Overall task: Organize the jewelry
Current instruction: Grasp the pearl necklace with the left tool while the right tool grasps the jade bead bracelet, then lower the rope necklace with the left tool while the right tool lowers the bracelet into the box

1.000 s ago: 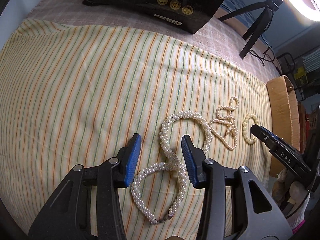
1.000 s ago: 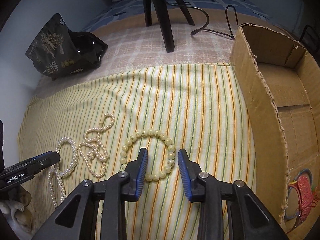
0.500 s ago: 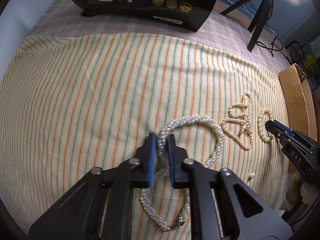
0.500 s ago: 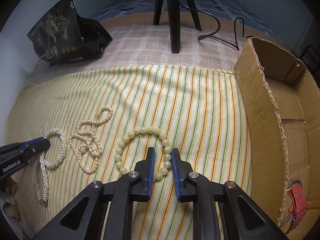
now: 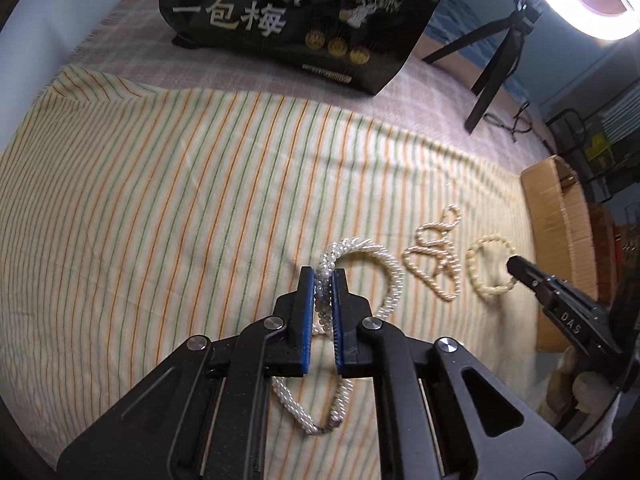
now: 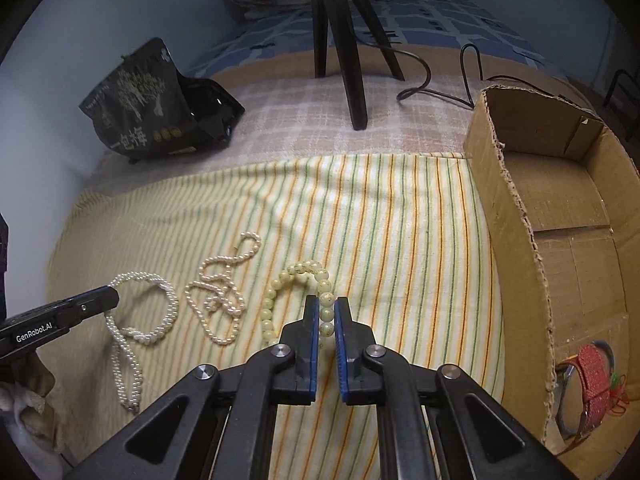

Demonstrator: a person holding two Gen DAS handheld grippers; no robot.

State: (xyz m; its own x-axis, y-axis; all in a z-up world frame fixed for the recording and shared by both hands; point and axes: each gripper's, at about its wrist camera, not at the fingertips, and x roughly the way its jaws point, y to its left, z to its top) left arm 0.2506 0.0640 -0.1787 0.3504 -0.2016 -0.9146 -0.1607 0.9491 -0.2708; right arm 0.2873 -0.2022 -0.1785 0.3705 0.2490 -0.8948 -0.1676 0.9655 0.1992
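White twisted pearl necklace (image 5: 384,280) and pale-green bead bracelet (image 6: 296,276) (both pinched) on cloth.

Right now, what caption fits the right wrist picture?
Right gripper pinching the pale green bead bracelet above the striped cloth.

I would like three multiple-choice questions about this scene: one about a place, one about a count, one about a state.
1. Where is the cardboard box relative to the striped cloth?
A. At its right edge
B. On its middle
C. Behind the black bag

2. How many bead pieces are over the cloth?
A. Two
B. Three
C. Five

3. What is the right claw doing?
A. Standing wide open
B. Shut on the box wall
C. Shut on the green bracelet

Answers:
1. A, the box wall runs along the cloth's right side.
2. B, white twisted necklace, thin pearl strand and green bracelet.
3. C, beads sit between the blue pads.
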